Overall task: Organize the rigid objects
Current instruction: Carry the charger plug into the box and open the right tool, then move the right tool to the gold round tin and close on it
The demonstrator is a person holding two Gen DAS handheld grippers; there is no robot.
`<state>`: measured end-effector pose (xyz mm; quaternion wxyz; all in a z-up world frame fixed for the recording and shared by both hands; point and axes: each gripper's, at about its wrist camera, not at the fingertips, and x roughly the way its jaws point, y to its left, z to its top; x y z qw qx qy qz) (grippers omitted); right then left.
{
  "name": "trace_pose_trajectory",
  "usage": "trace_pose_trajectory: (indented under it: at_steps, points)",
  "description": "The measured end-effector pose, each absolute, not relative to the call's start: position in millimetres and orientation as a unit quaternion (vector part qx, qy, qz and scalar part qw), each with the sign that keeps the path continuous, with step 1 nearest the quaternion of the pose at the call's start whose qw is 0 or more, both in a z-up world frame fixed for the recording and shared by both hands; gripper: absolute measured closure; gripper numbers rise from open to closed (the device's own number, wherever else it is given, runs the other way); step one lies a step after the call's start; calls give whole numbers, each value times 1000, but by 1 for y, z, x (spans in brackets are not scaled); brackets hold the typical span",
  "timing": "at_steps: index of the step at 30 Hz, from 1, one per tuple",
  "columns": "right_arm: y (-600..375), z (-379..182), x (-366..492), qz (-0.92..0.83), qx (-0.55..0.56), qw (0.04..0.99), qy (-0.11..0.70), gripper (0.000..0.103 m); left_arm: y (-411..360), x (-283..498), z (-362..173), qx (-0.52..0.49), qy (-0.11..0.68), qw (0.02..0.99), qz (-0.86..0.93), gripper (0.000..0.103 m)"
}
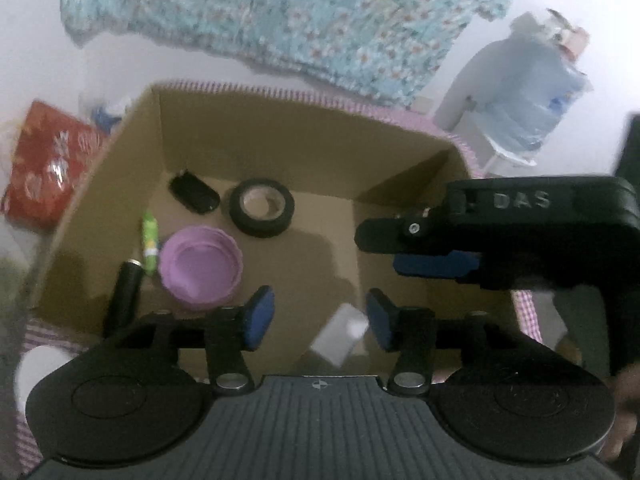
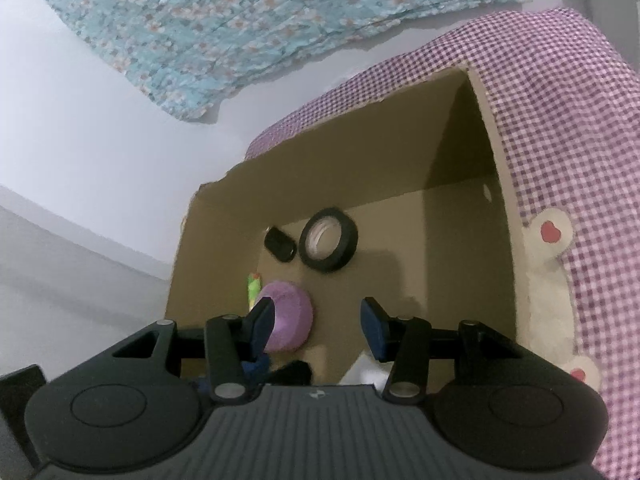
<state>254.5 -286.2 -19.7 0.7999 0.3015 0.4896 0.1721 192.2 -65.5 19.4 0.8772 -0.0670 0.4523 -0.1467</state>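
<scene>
both grippers hang over the cardboard box (image 1: 100, 184), left gripper (image 1: 320, 318) and right gripper (image 2: 318, 328) spread wide, holding nothing. a white block (image 1: 340, 334) sits blurred between the left fingers. further in lie the purple lid (image 1: 200, 268), then the black tape roll (image 1: 262, 208).

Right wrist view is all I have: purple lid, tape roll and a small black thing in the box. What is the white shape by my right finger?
Observer: A small white block, blurred, between the left tool's open fingers, apparently untouched by either pad.
Operator: Anything left of the purple lid I can't see?
Observer: Yes, a black cylinder lies beside the purple lid, near the green tube.
Operator: Where is my own tool?
Observer: The right tool hangs over the cardboard box's right side, holding nothing.
</scene>
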Motion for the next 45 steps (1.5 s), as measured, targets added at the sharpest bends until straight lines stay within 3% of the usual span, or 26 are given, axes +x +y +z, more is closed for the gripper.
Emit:
trace_pose_trajectory:
  at_steps: [15, 25, 45]
  points:
    - [-234, -28, 273, 143, 208, 716, 651, 47, -20, 97, 54, -37, 386, 895, -220, 23]
    - [-219, -59, 290, 101, 187, 669, 712, 42, 3, 85, 31, -33, 394, 893, -217, 23]
    - [-211, -31, 287, 139, 238, 725, 631, 43, 27, 83, 22, -69, 393, 897, -189, 23]
